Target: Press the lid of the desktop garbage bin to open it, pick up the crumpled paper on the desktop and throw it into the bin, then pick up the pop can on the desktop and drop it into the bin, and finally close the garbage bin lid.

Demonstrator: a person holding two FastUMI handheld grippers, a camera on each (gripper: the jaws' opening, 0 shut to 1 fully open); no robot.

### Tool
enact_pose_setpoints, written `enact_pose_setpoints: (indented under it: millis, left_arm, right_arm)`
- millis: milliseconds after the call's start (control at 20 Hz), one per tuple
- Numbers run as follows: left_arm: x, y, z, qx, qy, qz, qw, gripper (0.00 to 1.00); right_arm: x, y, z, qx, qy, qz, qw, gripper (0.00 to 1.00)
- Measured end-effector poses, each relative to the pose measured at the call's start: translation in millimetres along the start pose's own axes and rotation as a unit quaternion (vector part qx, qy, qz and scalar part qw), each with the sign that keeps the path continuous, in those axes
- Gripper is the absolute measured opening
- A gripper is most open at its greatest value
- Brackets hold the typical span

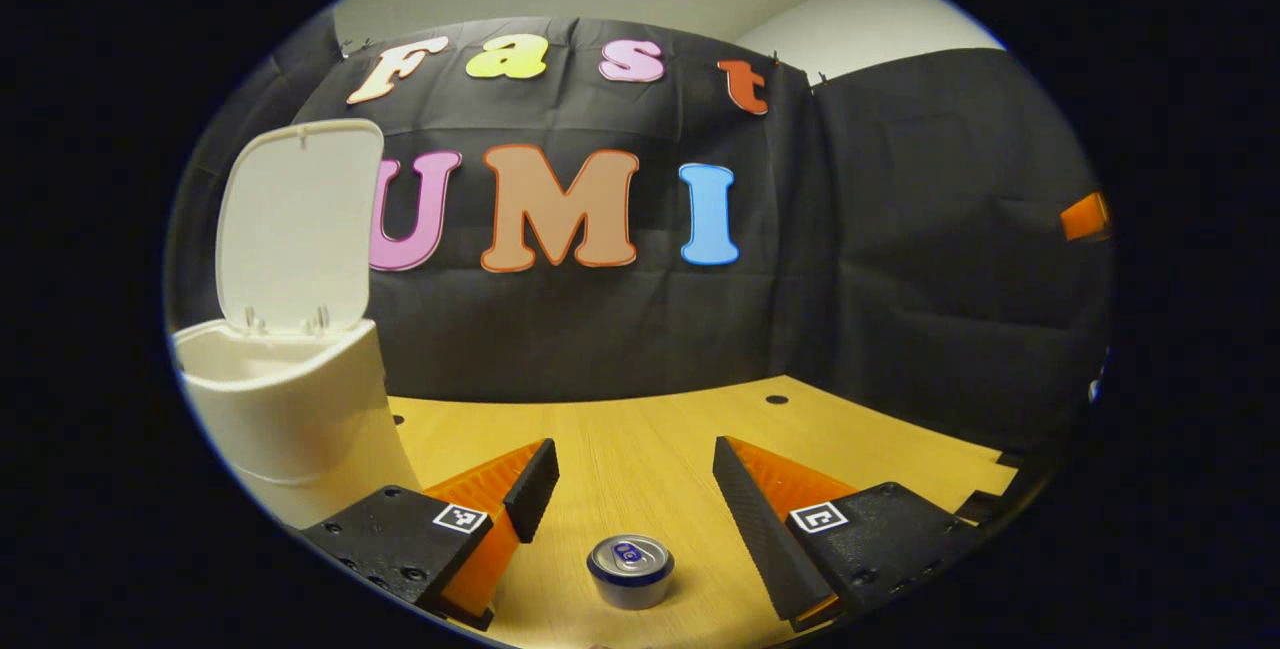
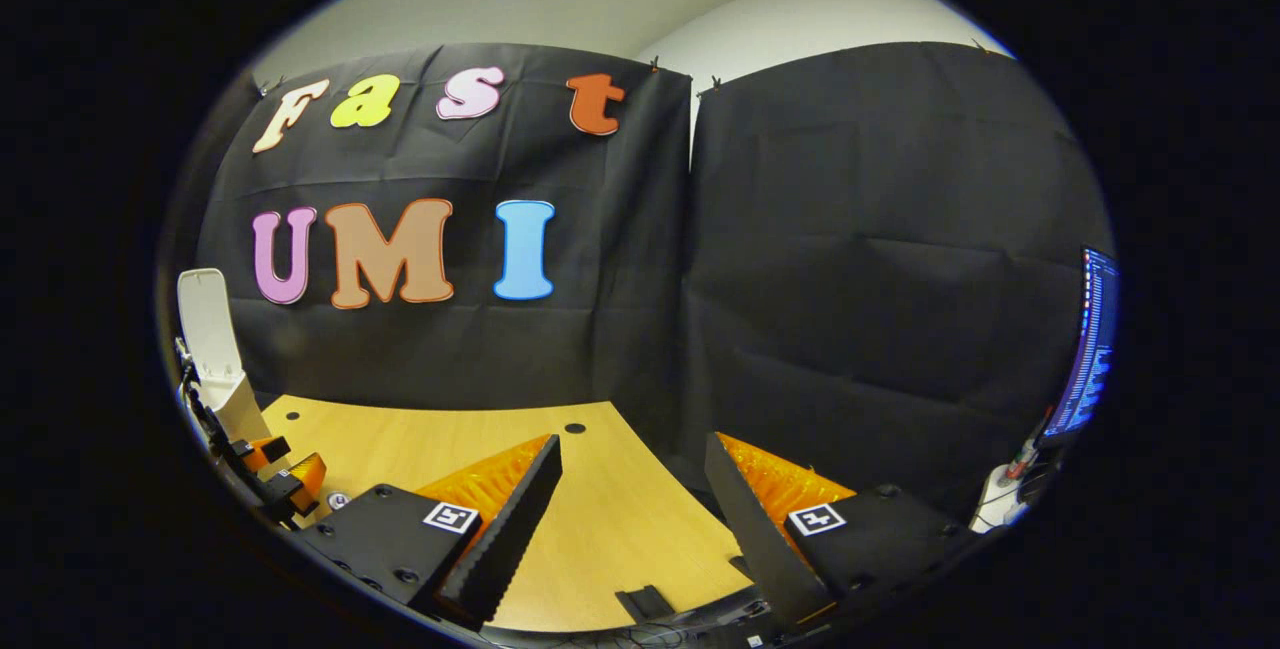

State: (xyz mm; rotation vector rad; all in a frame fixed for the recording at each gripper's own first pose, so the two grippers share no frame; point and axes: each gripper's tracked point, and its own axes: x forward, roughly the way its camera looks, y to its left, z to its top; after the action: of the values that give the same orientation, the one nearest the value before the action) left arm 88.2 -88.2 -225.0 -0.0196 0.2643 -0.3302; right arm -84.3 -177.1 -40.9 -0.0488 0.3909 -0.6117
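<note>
Black cloth walls enclose a pale wooden desktop, and we note the garbage bin at far left with its lid standing upright, so the mouth is ready to receive. We see no crumpled paper on the desk; we judge it is probably already inside, though the bin's interior is hidden from us. The pop can stands upright near the left gripper, lying between its widely parted, empty jaws but untouched, a placement that suits a straddling grasp. In the right gripper view, the right gripper hangs apart over the desk's right side with jaws likewise spread and holding nothing, which keeps it out of the way; at that view's far left we also see the left gripper beside the bin.
</note>
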Motion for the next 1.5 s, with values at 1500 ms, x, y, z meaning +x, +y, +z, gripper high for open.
enact_pose_setpoints:
  millis: [1500]
  left_arm:
    - [19.7, -5.4, -57.8, -0.006, 0.112, 0.007, 0.994, 0.79]
  right_arm:
    - [-12.9, -19.3, -52.0, 0.03, 0.055, -0.01, 0.998, 0.96]
